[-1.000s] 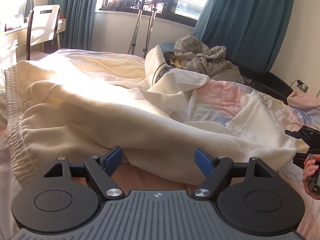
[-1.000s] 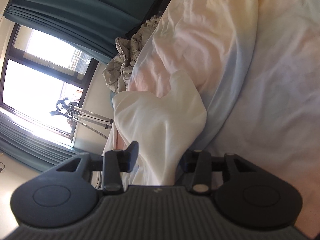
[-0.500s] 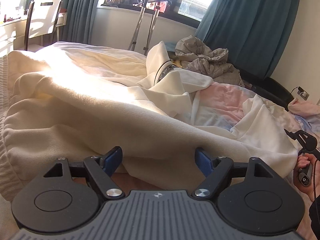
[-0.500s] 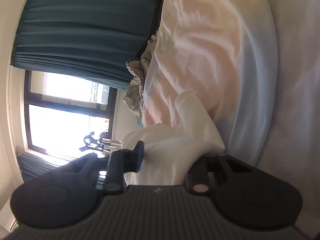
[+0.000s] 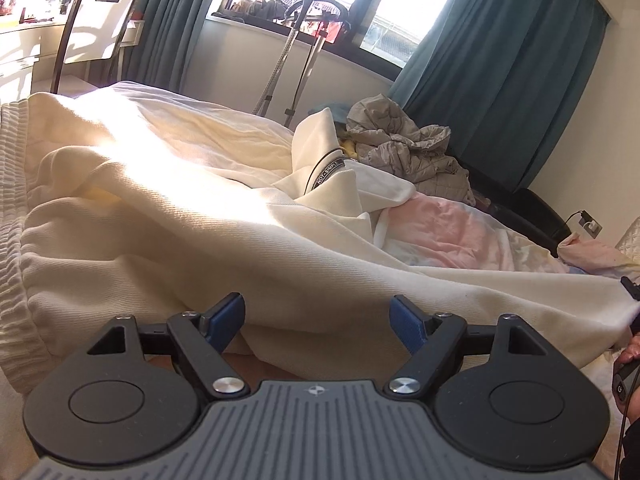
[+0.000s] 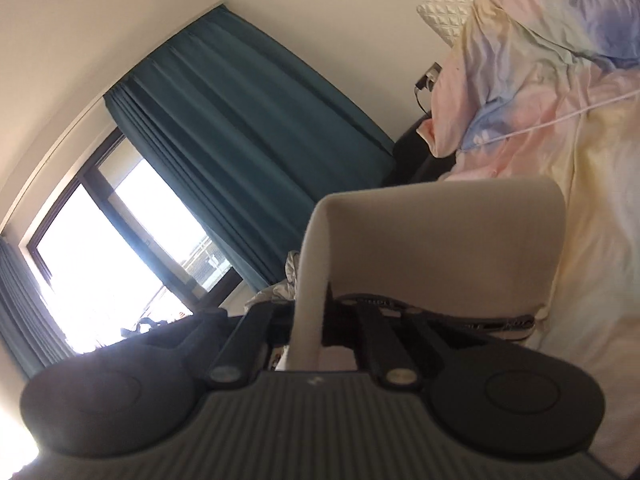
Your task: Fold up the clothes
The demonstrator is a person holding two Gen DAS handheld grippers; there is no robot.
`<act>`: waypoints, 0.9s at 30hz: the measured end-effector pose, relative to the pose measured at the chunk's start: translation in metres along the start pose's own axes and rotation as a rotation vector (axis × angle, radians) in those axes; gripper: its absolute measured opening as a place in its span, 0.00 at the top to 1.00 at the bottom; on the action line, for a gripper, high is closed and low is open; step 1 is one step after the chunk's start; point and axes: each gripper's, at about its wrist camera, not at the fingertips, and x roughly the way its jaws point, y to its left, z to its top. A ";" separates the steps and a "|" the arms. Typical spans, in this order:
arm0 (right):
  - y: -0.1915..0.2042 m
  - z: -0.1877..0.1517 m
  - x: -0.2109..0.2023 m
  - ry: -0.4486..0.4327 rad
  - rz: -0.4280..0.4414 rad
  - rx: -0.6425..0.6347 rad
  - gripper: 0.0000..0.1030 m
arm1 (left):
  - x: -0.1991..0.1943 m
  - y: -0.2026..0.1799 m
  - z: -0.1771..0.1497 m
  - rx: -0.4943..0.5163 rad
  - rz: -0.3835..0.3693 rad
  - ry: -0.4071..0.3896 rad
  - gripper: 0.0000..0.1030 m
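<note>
A large cream sweatshirt [image 5: 168,216] lies crumpled across the bed, its ribbed hem at the left edge. My left gripper [image 5: 320,316] is low at its near edge and open. A fold of the cloth lies just ahead of the blue pads [image 5: 230,314], and neither pad presses on it. My right gripper [image 6: 352,308] is shut on the sweatshirt's far corner [image 6: 440,240]. The cloth curls up over the fingers and hides their tips. In the left wrist view that corner is drawn out toward the right gripper [image 5: 631,290] and the person's hand [image 5: 630,354].
A pastel pink and blue bedsheet [image 5: 444,226] covers the bed. A grey quilted jacket [image 5: 404,152] is heaped at the far side. Beyond are a metal stand [image 5: 298,44] at the window, teal curtains [image 5: 500,80], a white chair [image 5: 100,26] and pillows [image 6: 532,40].
My right gripper has shut on the sweatshirt's corner, risen and tipped up toward the curtain and wall. The corner is now pulled out to the right. My left gripper stays open and has rolled slightly.
</note>
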 end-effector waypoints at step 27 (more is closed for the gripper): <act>-0.096 -0.008 -0.015 0.072 -0.449 0.368 0.58 | -0.014 0.153 -0.030 -0.985 0.156 0.190 0.20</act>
